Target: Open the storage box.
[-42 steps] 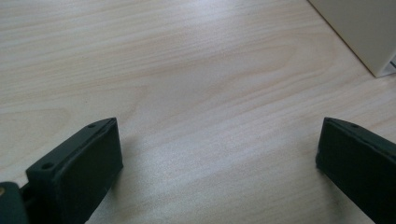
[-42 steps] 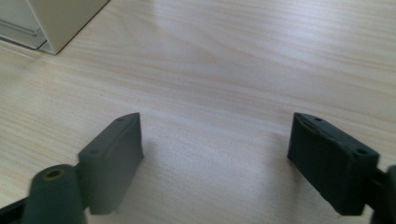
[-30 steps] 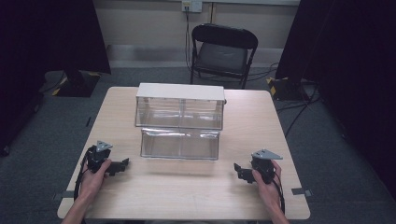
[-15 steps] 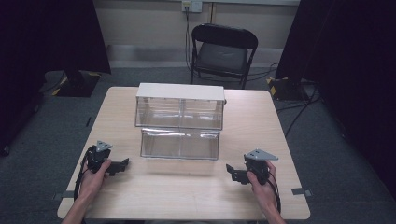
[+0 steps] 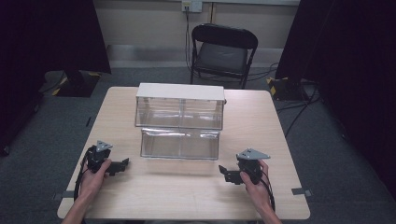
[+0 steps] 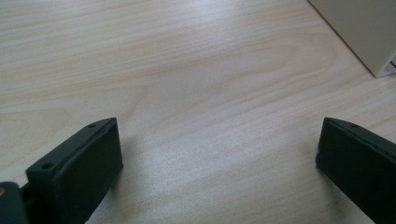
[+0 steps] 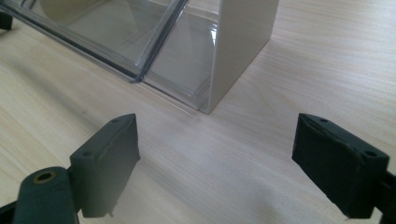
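A clear two-level drawer box with a white top (image 5: 180, 91) stands mid-table. Its lower drawer (image 5: 180, 143) is pulled out toward me. My left gripper (image 5: 122, 163) rests on the table left of the drawer, pointing right, jaws open and empty. In the left gripper view, the left gripper (image 6: 217, 140) frames bare wood, with a pale corner of the box (image 6: 359, 32) at the top right. My right gripper (image 5: 225, 173) lies right of the drawer, pointing left, also open. The right gripper (image 7: 217, 140) faces the clear drawer (image 7: 107, 32) and its pale corner panel (image 7: 243, 42), a short way off.
The wooden table (image 5: 261, 116) has bare room on both sides of the box and along the front edge. A black folding chair (image 5: 222, 51) stands behind the table. Dark curtains hang at both sides and cables lie on the floor at the right.
My right gripper has slid left along the table, closer to the drawer's front right corner. The left gripper and the box have stayed put.
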The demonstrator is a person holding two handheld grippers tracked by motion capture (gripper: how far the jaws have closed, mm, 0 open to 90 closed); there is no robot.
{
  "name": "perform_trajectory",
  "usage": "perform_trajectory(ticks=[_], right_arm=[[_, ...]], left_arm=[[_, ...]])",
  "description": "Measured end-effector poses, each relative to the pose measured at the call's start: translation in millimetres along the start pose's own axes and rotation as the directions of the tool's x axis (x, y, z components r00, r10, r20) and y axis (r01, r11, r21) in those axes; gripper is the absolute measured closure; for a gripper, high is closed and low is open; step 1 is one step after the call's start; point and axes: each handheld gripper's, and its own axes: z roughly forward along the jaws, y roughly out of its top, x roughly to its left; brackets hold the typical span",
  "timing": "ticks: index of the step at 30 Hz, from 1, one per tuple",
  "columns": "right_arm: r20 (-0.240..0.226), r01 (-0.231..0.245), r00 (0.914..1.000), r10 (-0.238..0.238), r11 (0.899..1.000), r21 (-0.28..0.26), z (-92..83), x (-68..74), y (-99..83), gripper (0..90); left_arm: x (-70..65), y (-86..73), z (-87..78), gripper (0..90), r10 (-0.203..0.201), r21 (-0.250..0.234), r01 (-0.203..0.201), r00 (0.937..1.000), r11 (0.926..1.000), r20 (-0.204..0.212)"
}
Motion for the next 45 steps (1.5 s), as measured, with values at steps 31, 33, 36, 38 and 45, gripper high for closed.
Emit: perform_trajectory(ticks=[31,33,36,38,45], right_arm=[[-0.070,0.052,0.9963,-0.050,0.998,0.026,40.9,28.7,30.9,14.1],[-0.077,0.044,0.9962,-0.041,0.999,0.031,44.1,29.1,30.3,14.1],[-0.079,0.031,0.9965,-0.029,0.999,0.025,46.7,29.2,29.3,13.9],[-0.080,0.029,0.9964,-0.027,0.999,0.024,47.1,29.1,29.1,13.8],[-0.072,0.027,0.9971,-0.026,1.000,0.015,49.1,30.7,27.8,13.8]], left_arm=[[1.0,0.4,0.6,0.0,0.008,-0.002,-0.008,0.9999,1.0000,0.007],[1.0,0.4,0.6,0.0,0.008,-0.002,-0.008,0.9999,1.0000,0.009],[1.0,0.4,0.6,0.0,0.008,-0.002,-0.008,0.9999,1.0000,0.008],[1.0,0.4,0.6,0.0,0.009,-0.002,-0.009,0.9999,1.0000,0.008],[0.6,0.3,0.4,0.0,0.006,-0.001,-0.006,1.0000,1.0000,0.007]])
